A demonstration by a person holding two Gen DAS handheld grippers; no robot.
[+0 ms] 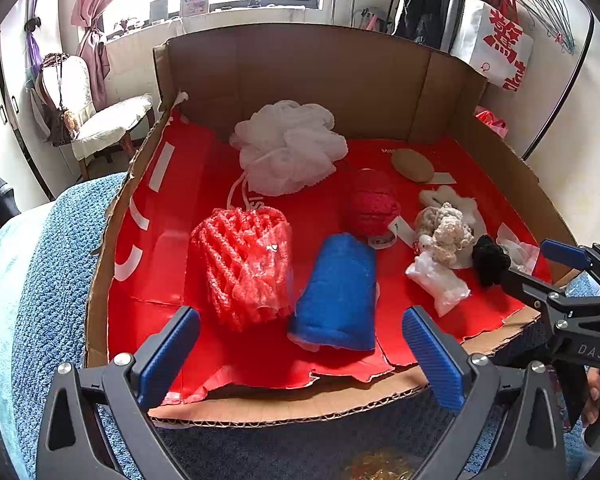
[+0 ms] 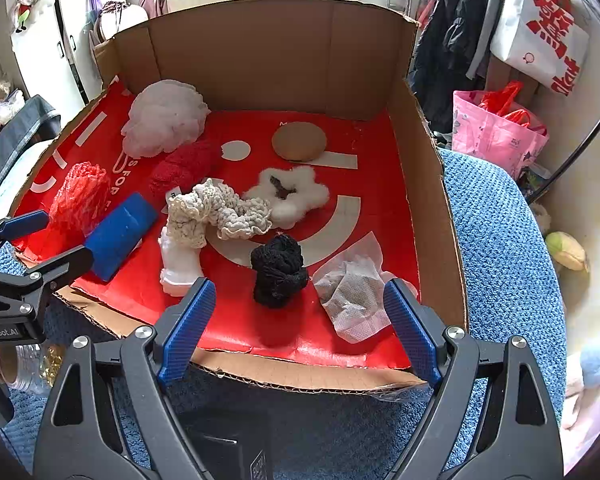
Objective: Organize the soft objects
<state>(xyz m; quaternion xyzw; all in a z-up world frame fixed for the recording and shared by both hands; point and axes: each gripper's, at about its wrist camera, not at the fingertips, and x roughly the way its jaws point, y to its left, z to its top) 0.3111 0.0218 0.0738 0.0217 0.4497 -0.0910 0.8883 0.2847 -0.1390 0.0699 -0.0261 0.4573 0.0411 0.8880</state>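
Observation:
A cardboard box (image 1: 496,148) (image 2: 428,184) with a red lining holds several soft things. On its floor lie a white mesh puff (image 1: 287,148) (image 2: 163,120), a red net bundle (image 1: 243,268) (image 2: 81,196), a blue sponge (image 1: 336,296) (image 2: 119,236), a red yarn ball (image 1: 372,204) (image 2: 183,166), a beige knit scrunchie (image 2: 215,216) (image 1: 446,234), a black yarn ball (image 2: 277,272) (image 1: 490,260), white cotton (image 2: 287,196), a tan pad (image 2: 298,141) (image 1: 412,165) and a crumpled white wipe (image 2: 352,296). My left gripper (image 1: 300,356) stands open and empty at the box's front edge, before the sponge. My right gripper (image 2: 295,328) is open and empty before the black ball.
The box rests on a blue knitted cover (image 2: 504,248) (image 1: 47,280). A white foam piece (image 2: 177,264) (image 1: 436,276) lies near the front. A pink bag (image 2: 496,132) and hanging clothes (image 2: 452,40) stand to the right. A chair (image 1: 99,124) is on the left.

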